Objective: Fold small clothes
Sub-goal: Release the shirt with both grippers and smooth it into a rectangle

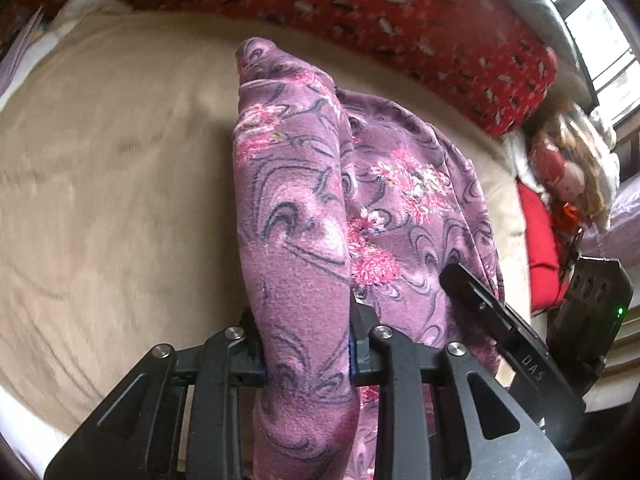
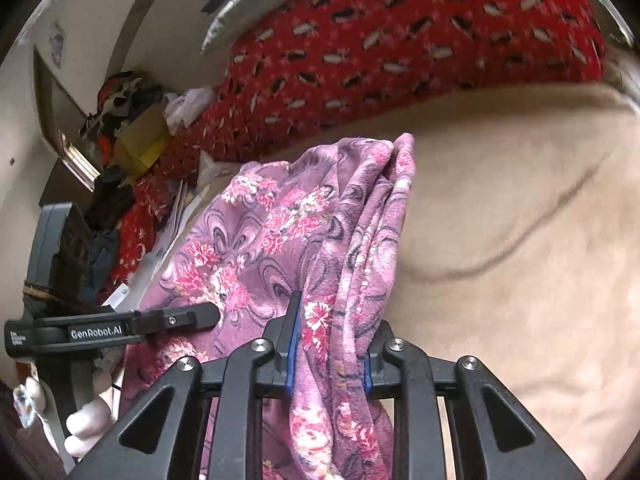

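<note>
- Lifting step in hand: both hand-held grippers carry 1 purple floral garment (image 1: 296,208) above the beige bed cover (image 1: 112,184).
- Left hand-held gripper (image 1: 308,344): jaws clamped on a bunched fold of the garment, which rises lower centre to upper centre of the left wrist frame.
- Right hand-held gripper (image 2: 330,356): blue pads pinch a gathered edge at lower centre of the right wrist frame; cloth spreads toward the left of frame.
- Each gripper shows in the other's view, near the frame edge, with cloth spanning between.
- Red patterned blanket (image 2: 420,28) lies along the top of the frame, apart from the garment.
- Judgement: the fold is not yet laid. The next move calls for keeping both grips and lowering the held edge onto the far part evenly, without slack bunching.
</note>
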{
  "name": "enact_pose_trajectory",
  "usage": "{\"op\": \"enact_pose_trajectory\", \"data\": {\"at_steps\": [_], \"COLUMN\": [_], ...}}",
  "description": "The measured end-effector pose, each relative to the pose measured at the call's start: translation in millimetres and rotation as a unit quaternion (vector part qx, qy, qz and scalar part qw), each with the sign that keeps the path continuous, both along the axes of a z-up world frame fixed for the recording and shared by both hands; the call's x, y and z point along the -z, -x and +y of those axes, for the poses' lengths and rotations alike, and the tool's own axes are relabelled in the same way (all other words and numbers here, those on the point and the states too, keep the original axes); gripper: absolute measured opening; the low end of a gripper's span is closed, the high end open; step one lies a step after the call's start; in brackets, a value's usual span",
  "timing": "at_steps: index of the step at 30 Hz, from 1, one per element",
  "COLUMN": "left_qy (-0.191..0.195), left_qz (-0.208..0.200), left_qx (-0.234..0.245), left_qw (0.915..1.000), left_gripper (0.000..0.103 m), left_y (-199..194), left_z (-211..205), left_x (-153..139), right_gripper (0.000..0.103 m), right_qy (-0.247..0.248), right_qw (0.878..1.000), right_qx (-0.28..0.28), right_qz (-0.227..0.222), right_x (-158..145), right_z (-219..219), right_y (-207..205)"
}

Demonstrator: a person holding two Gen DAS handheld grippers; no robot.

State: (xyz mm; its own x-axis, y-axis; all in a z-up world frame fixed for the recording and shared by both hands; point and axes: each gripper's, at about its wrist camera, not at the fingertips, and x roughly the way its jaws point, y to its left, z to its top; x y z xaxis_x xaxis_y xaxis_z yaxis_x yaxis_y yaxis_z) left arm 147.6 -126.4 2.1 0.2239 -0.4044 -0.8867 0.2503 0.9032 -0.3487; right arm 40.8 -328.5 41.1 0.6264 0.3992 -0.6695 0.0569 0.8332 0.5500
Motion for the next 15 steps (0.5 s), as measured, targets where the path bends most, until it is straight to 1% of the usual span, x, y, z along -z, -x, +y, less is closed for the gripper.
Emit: {"op": "enact_pose_trajectory", "data": {"at_steps": [1, 2, 3, 4, 5, 6, 7, 9, 10, 11, 13, 14, 15], "left_qy": [-0.009, -0.023, -0.03, -0.025, -0.012, 0.005, 0.019, 0.045, 0.052, 0.057, 0.053, 0.038, 0.02], "left_qz": [0.005, 0.015, 0.025, 0.036, 0.038, 0.041, 0.044, 0.024, 0.011, -0.005, -0.031, -0.046, -0.061], "left_qx": [0.002, 0.0, -0.003, -0.008, -0.015, -0.019, -0.023, -0.03, -0.031, -0.031, -0.024, -0.019, -0.014], "left_qw": [0.9999, 0.9996, 0.9992, 0.999, 0.9991, 0.9989, 0.9986, 0.9983, 0.9981, 0.9979, 0.9978, 0.998, 0.9978], "left_gripper": [0.028, 0.036, 0.043, 0.054, 0.056, 0.056, 0.055, 0.054, 0.054, 0.054, 0.054, 0.054, 0.054], "left_y": [2.7, 4.3, 4.9, 5.5, 6.2, 6.1, 5.2, 0.1, -3.0, -7.7, -18.8, -26.5, -35.2], "left_z": [1.9, 5.0, 10.1, 17.7, 25.4, 34.2, 41.3, 49.7, 49.4, 45.7, 32.4, 21.0, 8.8], "left_x": [8.6, 21.1, 33.2, 41.6, 43.5, 42.4, 38.9, 22.2, 14.2, 4.7, -8.0, -13.0, -15.7], "right_gripper": [0.026, 0.027, 0.029, 0.036, 0.037, 0.038, 0.041, 0.043, 0.043, 0.043, 0.043, 0.043, 0.04], "right_qy": [-0.01, -0.016, -0.015, -0.005, -0.016, -0.043, -0.05, -0.034, -0.028, -0.027, -0.007, 0.012, 0.034], "right_qw": [1.0, 1.0, 0.999, 0.997, 0.996, 0.996, 0.995, 0.994, 0.994, 0.994, 0.997, 0.998, 0.998], "right_qx": [0.005, 0.01, 0.012, 0.015, 0.022, 0.036, 0.051, 0.089, 0.103, 0.105, 0.081, 0.062, 0.041], "right_qz": [0.01, 0.023, 0.049, 0.079, 0.085, 0.073, 0.073, 0.059, 0.038, 0.017, -0.006, -0.013, -0.018], "right_x": [9.3, 19.2, 34.9, 48.4, 56.7, 56.5, 53.2, 36.6, 25.8, 15.9, -1.0, -7.6, -12.1], "right_z": [2.3, 3.4, 5.0, 6.0, 1.8, -6.8, -13.8, -26.3, -29.8, -29.8, -18.7, -9.5, 1.0], "right_y": [5.3, 9.3, 11.1, 11.7, 16.1, 21.7, 24.1, 25.3, 24.5, 20.8, 4.1, -6.9, -19.0]}}
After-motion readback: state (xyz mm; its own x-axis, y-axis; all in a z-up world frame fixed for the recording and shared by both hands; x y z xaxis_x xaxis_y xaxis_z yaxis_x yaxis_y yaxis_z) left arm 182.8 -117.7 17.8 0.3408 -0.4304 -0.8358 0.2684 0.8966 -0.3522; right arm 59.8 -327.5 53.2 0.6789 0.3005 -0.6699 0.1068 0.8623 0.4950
